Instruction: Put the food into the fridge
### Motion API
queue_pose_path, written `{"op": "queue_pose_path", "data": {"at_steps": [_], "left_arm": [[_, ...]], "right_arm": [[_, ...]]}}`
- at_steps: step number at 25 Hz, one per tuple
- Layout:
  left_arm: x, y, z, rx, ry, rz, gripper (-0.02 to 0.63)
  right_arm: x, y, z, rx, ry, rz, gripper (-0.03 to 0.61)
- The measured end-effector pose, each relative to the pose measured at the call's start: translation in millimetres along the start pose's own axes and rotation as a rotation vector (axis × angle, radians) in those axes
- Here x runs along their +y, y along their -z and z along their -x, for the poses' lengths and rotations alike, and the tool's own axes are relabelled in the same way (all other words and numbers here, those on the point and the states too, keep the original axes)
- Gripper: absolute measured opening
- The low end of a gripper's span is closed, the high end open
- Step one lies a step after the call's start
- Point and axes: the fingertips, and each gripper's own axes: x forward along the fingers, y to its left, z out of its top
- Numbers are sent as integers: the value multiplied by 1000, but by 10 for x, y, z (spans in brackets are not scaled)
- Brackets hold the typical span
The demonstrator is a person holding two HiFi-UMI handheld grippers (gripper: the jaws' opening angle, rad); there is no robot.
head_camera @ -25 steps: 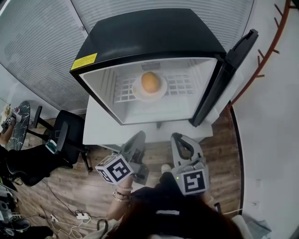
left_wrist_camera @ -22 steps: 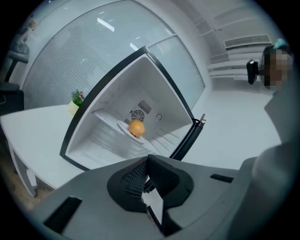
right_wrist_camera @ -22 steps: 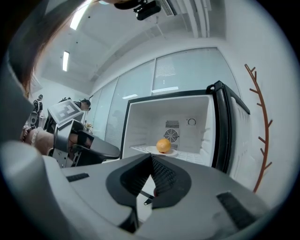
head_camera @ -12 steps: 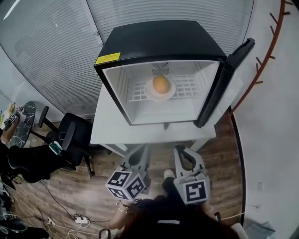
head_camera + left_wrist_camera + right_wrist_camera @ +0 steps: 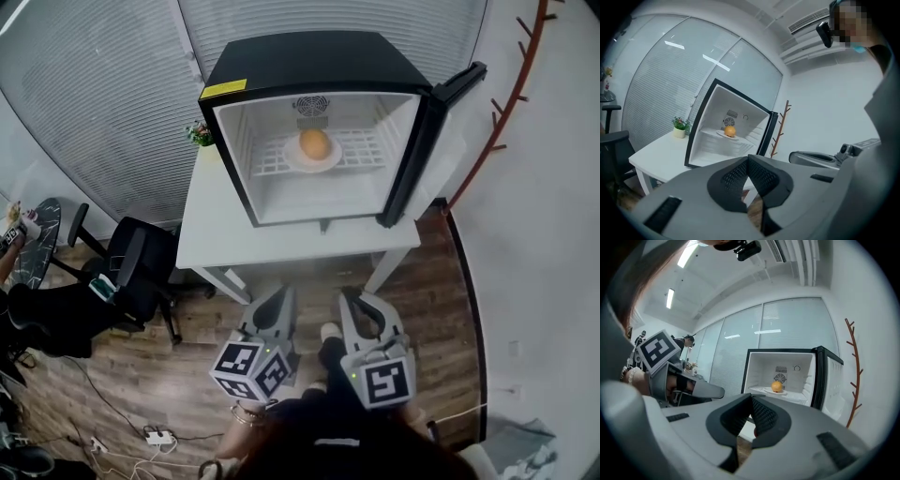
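Observation:
A small black fridge (image 5: 309,66) stands on a white table (image 5: 291,244) with its door (image 5: 427,141) swung open to the right. On its wire shelf an orange (image 5: 313,143) rests on a white plate (image 5: 292,161); both also show in the left gripper view, orange (image 5: 730,131), and the right gripper view, orange (image 5: 776,386). My left gripper (image 5: 279,302) and right gripper (image 5: 354,305) hang low over the wooden floor, well short of the table. Both are shut with nothing between the pads.
A small potted plant (image 5: 199,134) sits at the table's back left corner. A black office chair (image 5: 131,272) stands left of the table. A bare branch coat rack (image 5: 511,84) stands right of the fridge door. Cables and a power strip (image 5: 155,436) lie on the floor.
The fridge and table now sit farther away and higher in the head view: I have backed off from them. Both grippers dropped lower and stayed shut.

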Motion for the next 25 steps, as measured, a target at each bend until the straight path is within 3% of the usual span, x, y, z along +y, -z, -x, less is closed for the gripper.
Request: {"op": "queue_pose_path", "data": {"at_steps": [7, 25], "left_arm": [[-150, 113, 283, -15, -1, -2, -8], [-426, 443, 790, -12, -10, -15, -8]], "right_arm": [[175, -92, 279, -56, 1, 29, 0], [306, 84, 833, -65, 28, -23, -2]]}}
